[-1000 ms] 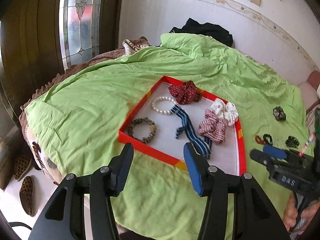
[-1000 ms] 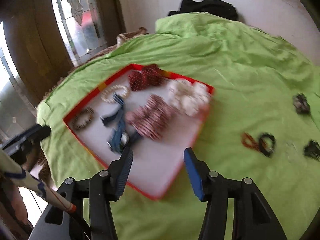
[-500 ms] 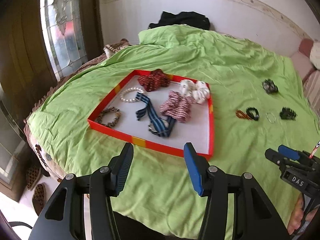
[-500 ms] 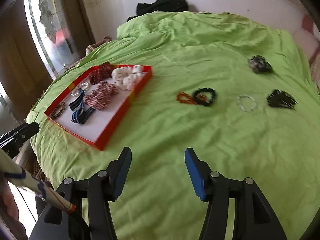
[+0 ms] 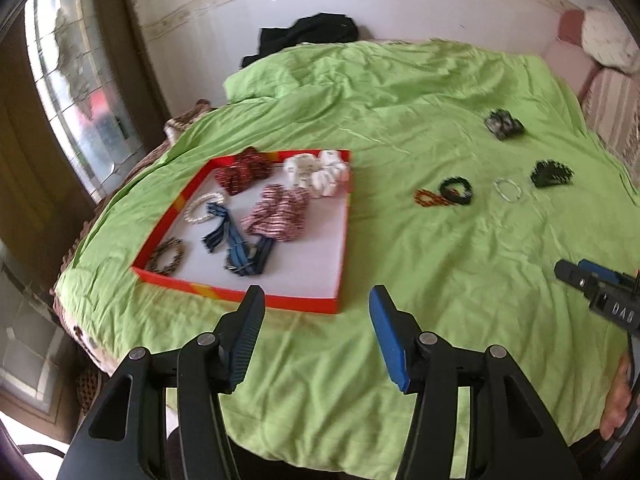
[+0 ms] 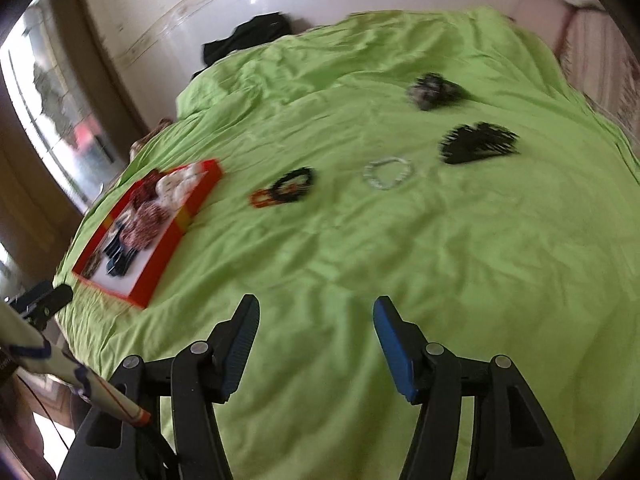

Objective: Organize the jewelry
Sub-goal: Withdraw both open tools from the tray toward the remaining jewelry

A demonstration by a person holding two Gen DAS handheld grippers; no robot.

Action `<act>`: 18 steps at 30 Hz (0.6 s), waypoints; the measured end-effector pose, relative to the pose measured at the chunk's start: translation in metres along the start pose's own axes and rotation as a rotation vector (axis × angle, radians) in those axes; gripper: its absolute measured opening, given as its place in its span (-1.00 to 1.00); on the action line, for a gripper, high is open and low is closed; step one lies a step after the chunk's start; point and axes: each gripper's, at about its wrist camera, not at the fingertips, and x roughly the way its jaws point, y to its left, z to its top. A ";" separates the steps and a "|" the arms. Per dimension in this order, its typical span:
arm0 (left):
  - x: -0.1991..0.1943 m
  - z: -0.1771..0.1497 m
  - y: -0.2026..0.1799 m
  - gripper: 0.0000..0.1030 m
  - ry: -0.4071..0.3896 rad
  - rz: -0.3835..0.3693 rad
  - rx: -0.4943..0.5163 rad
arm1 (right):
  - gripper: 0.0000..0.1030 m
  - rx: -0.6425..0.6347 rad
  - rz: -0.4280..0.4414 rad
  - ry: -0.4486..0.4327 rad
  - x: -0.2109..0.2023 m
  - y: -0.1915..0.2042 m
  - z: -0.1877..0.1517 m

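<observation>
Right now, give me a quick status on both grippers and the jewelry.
Left gripper open, empty. Right gripper open, empty. Five pieces loose on the green bedspread, nearest the clear bracelet; tray partly filled. Path unobstructed.

I note a wrinkled lime-green bedspread point(image 5: 400, 92). Beyond its far edge lies a crumpled black garment point(image 5: 308, 34); left of it, a leaded-glass window panel point(image 5: 76, 92).

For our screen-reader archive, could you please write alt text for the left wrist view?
An open, empty left tool hovers over a green bedspread before a red-rimmed white tray holding scrunchies, bracelets and a blue striped strap. More small hair ties and bracelets lie loose on the bedspread to the right.
</observation>
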 end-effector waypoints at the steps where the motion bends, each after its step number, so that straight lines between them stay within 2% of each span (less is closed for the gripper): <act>1: 0.001 0.001 -0.005 0.03 0.002 -0.004 0.011 | 0.24 0.014 -0.004 -0.002 -0.001 -0.007 0.000; 9: 0.010 0.003 -0.031 0.03 -0.024 -0.023 0.066 | 0.25 0.079 -0.082 -0.023 -0.010 -0.057 0.003; 12: 0.019 0.005 -0.034 0.03 -0.006 -0.028 0.077 | 0.25 0.095 -0.113 -0.022 -0.012 -0.075 0.006; 18: 0.041 0.012 -0.038 0.03 0.046 -0.097 0.061 | 0.25 0.130 -0.162 0.003 -0.008 -0.104 0.008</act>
